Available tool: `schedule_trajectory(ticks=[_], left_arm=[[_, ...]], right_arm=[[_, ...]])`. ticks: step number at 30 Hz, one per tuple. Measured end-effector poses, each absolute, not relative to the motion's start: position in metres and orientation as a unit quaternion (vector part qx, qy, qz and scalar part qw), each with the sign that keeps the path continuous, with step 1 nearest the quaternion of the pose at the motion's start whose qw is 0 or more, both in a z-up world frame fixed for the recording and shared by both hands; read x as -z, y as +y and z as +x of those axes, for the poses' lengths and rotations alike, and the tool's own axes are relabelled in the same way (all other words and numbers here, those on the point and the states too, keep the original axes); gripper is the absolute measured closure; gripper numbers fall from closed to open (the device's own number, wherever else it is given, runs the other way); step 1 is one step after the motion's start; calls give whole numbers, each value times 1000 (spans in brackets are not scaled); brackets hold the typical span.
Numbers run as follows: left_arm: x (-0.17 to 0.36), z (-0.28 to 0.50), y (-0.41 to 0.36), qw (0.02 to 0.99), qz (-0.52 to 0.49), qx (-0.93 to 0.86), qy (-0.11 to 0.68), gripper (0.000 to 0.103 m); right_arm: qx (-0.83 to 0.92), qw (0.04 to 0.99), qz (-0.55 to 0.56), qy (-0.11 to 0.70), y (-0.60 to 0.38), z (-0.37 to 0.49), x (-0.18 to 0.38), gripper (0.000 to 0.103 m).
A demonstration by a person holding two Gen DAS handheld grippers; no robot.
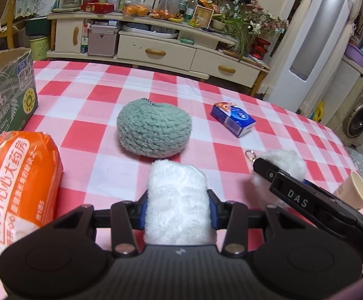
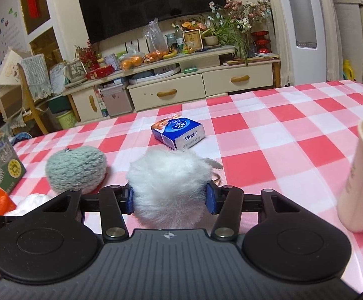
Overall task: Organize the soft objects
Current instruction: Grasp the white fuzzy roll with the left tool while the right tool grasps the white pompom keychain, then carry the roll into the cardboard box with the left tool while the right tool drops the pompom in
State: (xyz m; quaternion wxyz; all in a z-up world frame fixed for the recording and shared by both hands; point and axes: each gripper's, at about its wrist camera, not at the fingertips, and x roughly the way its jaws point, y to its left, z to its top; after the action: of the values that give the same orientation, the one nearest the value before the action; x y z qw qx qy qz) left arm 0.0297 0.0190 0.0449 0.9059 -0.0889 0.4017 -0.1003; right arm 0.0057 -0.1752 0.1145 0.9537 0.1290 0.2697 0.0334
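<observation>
Currently, a white plush roll (image 1: 177, 200) is clamped tight in the left gripper (image 1: 177, 208) above the checked tablecloth (image 1: 93, 100); a white fur pom-pom (image 2: 168, 182) is squeezed between the right gripper (image 2: 170, 198) pads. Carry step judged underway; drop-off likely needed next. A green knitted heart cushion (image 1: 153, 128), nubbly, is left lying ahead.

**Both tongs gripping, tilted downward**

The left tongs (image 1: 178, 206) are pointing steeply down, their blue pads pressing both sides of a white plush roll (image 1: 177, 200). The right tongs (image 2: 170, 198) are tilting more gently, their pads clasping a white fur ball (image 2: 167, 185); they are appearing beside the left pair in its view.
</observation>
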Motion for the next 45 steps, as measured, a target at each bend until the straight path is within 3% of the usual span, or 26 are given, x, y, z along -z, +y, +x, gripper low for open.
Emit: schedule_trajectory(ticks=[27,45], left_arm=[[-90,-2,46,922,-116,147,338,60],[-118,-4,101,944,-141,102,278,60]], right_arm=[[-43,936,222,269,-200,-61,-177,41],[-136,933,215,254,-150,-43,-218,41]])
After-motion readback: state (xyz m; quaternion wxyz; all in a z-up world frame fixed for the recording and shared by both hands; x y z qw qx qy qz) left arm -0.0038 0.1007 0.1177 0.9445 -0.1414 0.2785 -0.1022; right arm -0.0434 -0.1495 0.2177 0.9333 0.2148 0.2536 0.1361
